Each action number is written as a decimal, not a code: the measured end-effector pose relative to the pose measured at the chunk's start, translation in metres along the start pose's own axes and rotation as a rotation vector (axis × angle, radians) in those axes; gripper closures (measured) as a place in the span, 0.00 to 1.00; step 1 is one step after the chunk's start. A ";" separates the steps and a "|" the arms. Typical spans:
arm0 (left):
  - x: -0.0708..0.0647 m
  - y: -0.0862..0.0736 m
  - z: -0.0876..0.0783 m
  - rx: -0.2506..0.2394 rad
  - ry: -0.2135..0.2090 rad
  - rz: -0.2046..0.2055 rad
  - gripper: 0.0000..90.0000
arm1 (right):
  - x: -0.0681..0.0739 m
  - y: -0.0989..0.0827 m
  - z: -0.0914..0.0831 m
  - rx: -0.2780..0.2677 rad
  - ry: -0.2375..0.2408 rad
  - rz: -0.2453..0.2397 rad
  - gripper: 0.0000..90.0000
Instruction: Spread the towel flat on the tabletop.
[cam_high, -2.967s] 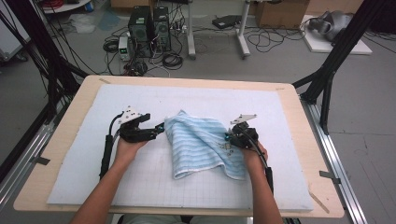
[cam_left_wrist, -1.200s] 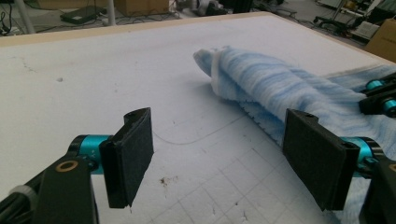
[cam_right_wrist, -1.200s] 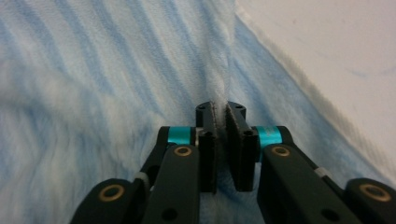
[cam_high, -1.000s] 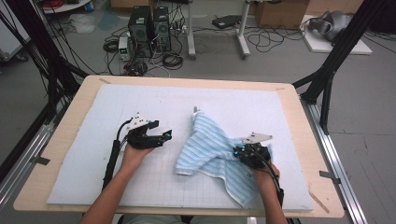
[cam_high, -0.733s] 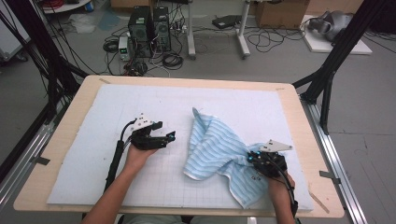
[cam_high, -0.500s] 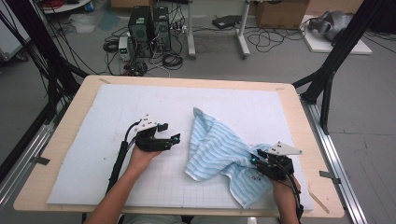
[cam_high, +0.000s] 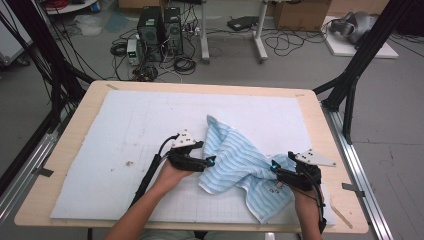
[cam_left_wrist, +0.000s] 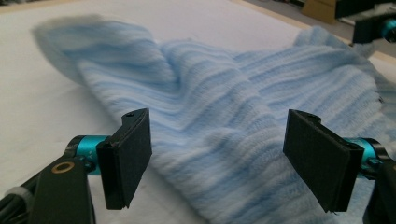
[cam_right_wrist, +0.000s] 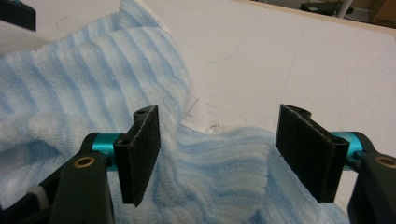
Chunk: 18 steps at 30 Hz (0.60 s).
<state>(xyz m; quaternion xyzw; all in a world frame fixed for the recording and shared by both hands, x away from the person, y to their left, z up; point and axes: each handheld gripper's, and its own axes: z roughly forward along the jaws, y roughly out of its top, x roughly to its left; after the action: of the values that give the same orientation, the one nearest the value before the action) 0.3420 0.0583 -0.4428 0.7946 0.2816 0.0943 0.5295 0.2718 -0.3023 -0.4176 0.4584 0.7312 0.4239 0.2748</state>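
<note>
A light blue striped towel (cam_high: 240, 162) lies crumpled on the white mat, stretched from the middle toward the front right. My left gripper (cam_high: 209, 161) is at the towel's left edge, open; in the left gripper view the towel (cam_left_wrist: 224, 126) lies between and beyond the wide jaws, untouched by the pads. My right gripper (cam_high: 274, 167) sits at the towel's right side. Its jaws have just been opening, and in the right gripper view they stand wide over a fold of towel (cam_right_wrist: 219, 158) without pressing it.
The white mat (cam_high: 125, 130) covers most of the wooden table (cam_high: 70, 145). Black frame posts stand at both sides. Computers and cables lie on the floor beyond the far edge.
My right gripper has dragged the towel's corner toward the front right and let go of it. My left gripper has moved right, up to the towel's left edge.
</note>
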 end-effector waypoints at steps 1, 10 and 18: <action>-0.003 -0.001 0.004 0.016 -0.001 0.009 0.26 | -0.001 0.000 0.000 0.003 -0.004 0.000 0.34; -0.016 -0.001 0.019 0.158 0.037 0.118 0.37 | -0.001 0.001 0.004 -0.001 0.008 0.017 0.34; -0.020 0.000 0.018 0.215 -0.001 0.201 0.92 | 0.000 0.000 0.008 0.005 0.002 0.014 0.35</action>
<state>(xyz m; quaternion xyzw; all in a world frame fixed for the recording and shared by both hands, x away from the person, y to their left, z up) 0.3336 0.0329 -0.4477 0.8710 0.2089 0.1157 0.4293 0.2780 -0.2999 -0.4215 0.4636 0.7294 0.4244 0.2699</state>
